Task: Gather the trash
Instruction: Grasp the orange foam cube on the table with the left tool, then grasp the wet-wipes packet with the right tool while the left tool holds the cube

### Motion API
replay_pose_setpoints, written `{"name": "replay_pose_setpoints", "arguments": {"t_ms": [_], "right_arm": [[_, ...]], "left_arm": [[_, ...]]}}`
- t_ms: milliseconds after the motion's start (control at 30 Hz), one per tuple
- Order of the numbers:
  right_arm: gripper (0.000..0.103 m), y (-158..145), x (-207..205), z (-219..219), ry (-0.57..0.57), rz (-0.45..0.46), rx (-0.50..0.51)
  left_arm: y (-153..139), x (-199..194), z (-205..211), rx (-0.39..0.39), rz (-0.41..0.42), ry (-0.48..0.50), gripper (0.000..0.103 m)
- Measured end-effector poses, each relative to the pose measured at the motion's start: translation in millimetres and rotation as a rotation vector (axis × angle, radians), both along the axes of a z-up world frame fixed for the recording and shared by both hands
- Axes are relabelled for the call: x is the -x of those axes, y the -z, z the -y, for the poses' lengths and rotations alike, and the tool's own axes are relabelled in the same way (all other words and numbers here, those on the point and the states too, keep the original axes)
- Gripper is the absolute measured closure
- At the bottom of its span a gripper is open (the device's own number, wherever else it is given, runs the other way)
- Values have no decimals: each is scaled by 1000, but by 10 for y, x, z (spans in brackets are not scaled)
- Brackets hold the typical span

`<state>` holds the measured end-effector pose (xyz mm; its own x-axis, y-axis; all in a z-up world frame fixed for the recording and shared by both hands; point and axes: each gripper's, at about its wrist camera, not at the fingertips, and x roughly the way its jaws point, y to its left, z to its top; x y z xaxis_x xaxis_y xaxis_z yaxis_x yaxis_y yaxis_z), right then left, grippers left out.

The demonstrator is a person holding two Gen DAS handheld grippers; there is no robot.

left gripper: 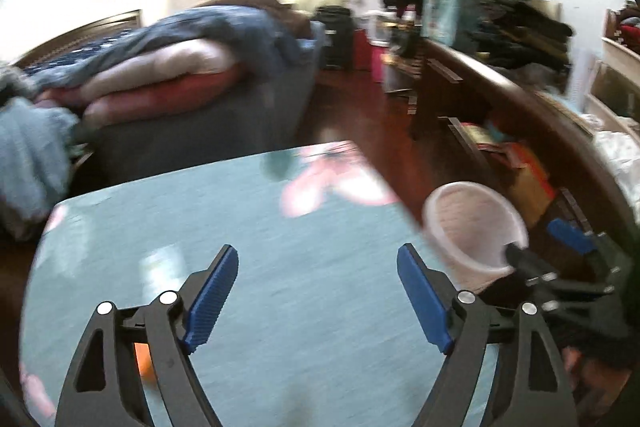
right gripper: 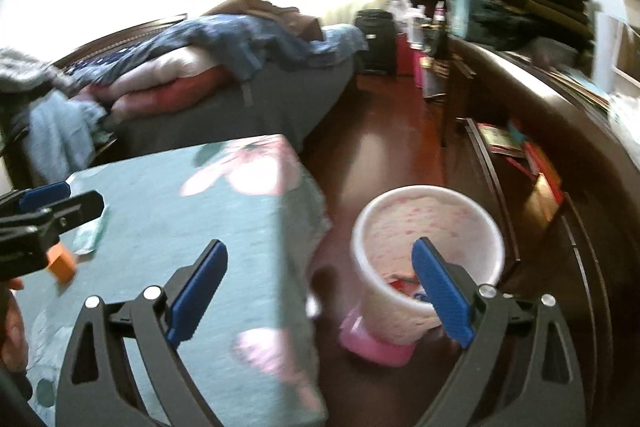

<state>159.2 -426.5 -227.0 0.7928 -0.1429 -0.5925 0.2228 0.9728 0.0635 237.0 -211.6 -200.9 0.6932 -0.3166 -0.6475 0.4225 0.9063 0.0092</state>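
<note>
A white bin with pink speckles and a pink base stands on the floor right of the table; some trash lies in its bottom. It also shows in the left wrist view. My right gripper is open and empty, its right finger over the bin's rim. My left gripper is open and empty above the teal tablecloth. In the right wrist view the left gripper hovers over a small teal wrapper and an orange piece on the table. The orange piece peeks behind my left finger.
A bed piled with blankets lies behind the table. A dark wooden dresser with open drawers and stacked clothes runs along the right. A black suitcase stands at the back. Red-brown floor lies between.
</note>
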Motion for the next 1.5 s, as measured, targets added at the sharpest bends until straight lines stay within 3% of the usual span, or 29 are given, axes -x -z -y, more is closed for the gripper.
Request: {"name": "replay_pose_setpoints", "arguments": {"t_ms": [233, 467, 633, 667, 733, 767, 1000, 1267, 1500], "right_arm": [[8, -75, -23, -526, -104, -18, 24], [8, -121, -136, -911, -167, -37, 27], [8, -141, -232, -1110, -196, -53, 26], [8, -139, -257, -1151, -201, -59, 28], [8, -127, -306, -1236, -209, -73, 36], [8, -124, -338, -1290, -213, -77, 40], [8, 15, -670, -1703, -266, -147, 20], [8, 226, -1135, -2419, -374, -225, -13], [10, 479, -1623, -2784, -354, -304, -11]], "left_arm": [[294, -71, -782, -60, -42, -141, 20], [618, -286, -1039, -50, -131, -152, 19], [768, -345, -1096, -42, -173, -139, 42], [775, -346, -1125, -34, -175, -143, 43], [784, -351, -1161, -12, -186, -137, 57], [787, -352, -1182, -4, -192, -136, 58], [750, -254, -1464, 19, -185, -170, 58], [591, -85, -2121, 48, -135, -293, 58], [503, 7, -2472, 91, -122, -343, 58]]}}
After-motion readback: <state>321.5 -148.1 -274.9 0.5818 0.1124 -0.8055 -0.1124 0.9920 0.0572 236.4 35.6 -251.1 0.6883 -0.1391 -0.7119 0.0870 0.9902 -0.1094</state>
